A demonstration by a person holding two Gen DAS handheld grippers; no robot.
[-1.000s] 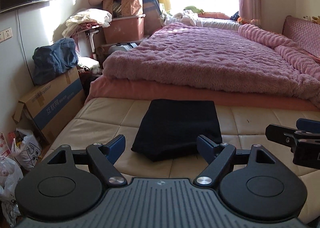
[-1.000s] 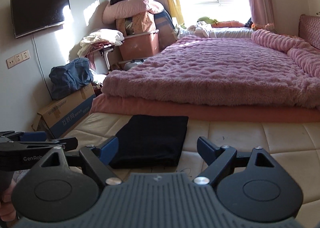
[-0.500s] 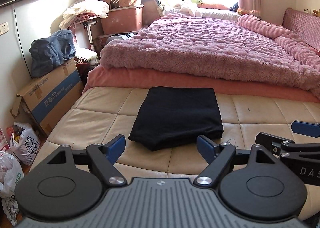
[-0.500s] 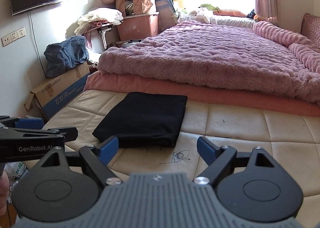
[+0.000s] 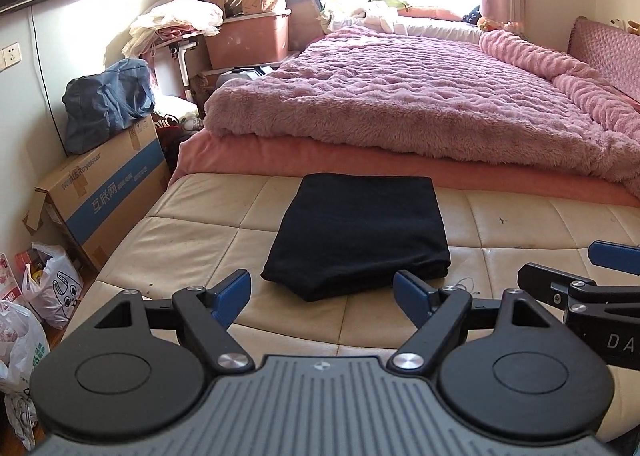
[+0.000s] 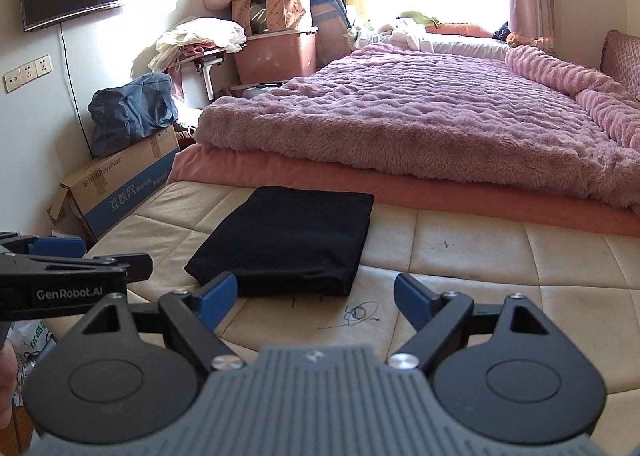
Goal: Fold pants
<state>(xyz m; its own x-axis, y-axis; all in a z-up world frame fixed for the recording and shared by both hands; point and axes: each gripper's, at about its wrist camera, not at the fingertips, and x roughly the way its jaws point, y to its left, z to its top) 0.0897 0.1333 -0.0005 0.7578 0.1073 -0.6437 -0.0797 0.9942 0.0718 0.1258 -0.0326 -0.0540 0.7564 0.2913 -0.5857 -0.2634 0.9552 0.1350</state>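
The black pants [image 5: 358, 234] lie folded into a flat rectangle on the cream quilted bench [image 5: 180, 252] at the foot of the bed. They also show in the right wrist view [image 6: 286, 240]. My left gripper [image 5: 322, 294] is open and empty, held just short of the pants' near edge. My right gripper [image 6: 316, 298] is open and empty, near the pants' near right corner. Each gripper shows at the edge of the other's view.
A bed with a pink fluffy blanket [image 5: 420, 96] rises behind the bench. A cardboard box [image 5: 100, 196] with a blue bag [image 5: 108, 104] on it stands at the left, plastic bags [image 5: 36, 304] on the floor beside it. Ink scribbles [image 6: 356, 314] mark the bench.
Both grippers have drawn back and risen from the folded pants, which now sit lower and farther in both views. Both stay open and empty.
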